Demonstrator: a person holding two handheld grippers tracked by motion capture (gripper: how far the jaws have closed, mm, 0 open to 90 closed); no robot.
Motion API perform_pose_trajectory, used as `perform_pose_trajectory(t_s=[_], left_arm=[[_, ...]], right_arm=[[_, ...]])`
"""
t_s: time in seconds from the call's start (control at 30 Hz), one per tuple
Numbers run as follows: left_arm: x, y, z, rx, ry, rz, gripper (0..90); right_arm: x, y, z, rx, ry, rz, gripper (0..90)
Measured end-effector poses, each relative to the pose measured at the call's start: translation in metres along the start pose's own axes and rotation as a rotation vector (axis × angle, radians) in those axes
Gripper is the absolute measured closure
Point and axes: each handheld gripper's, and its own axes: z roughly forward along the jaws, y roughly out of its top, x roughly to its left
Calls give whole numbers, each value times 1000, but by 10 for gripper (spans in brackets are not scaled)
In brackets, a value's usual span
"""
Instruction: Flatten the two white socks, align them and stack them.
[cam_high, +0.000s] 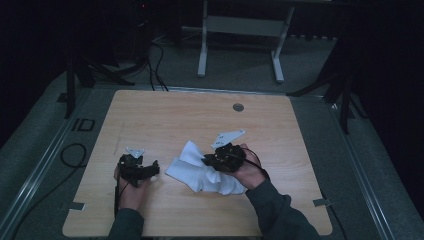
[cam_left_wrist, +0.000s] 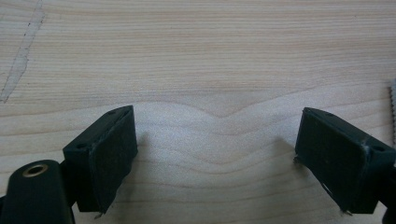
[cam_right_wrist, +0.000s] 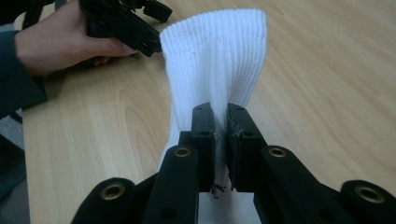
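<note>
Lower middle of the high view: white sock (cam_high: 202, 172) lies crumpled on the wooden table (cam_high: 165, 112), a little right of centre, ribbed cuff end poking up toward the upper left of the heap. Right gripper (cam_high: 212, 161) sits on the sock's upper right part, held by the person's right hand (cam_high: 250, 172), dark sleeve coming in from the bottom edge. Grey three-cornered plate (cam_high: 227, 137) stands above it.

Right gripper view, centre: right gripper (cam_right_wrist: 220, 140) is clamped on the sock (cam_right_wrist: 217, 60), both black jaws pressed together with a thin fold of white knit pinched between them. Ribbed cuff rises straight up from the jaws to the top middle of the frame. Left hand (cam_right_wrist: 60, 39) and its gripper show at upper left, the jaw tip just beside the cuff's left edge; touching or not, cannot tell.

High view, lower left: left gripper (cam_high: 147, 170) rests low over the table just left of the sock, held by the left hand (cam_high: 131, 192).

Left gripper view: left gripper (cam_left_wrist: 217, 154) is released, jaws spread wide apart at lower left and lower right, bare wood grain (cam_left_wrist: 201, 70) between them. Sliver of white sock edge (cam_left_wrist: 393, 107) at the far right edge, outside the jaws.
</note>
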Motion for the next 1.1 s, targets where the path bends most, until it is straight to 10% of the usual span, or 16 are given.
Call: perform_pose_trajectory(t_s=[0.7,1.1], left_arm=[[-2,-2,-2,-13,1,-5,155],[-7,-4,-8,-18,-13,8,340]], right_arm=[[7,-6,73,138,0,87,817],[12,-9,91,150,8,117,824]])
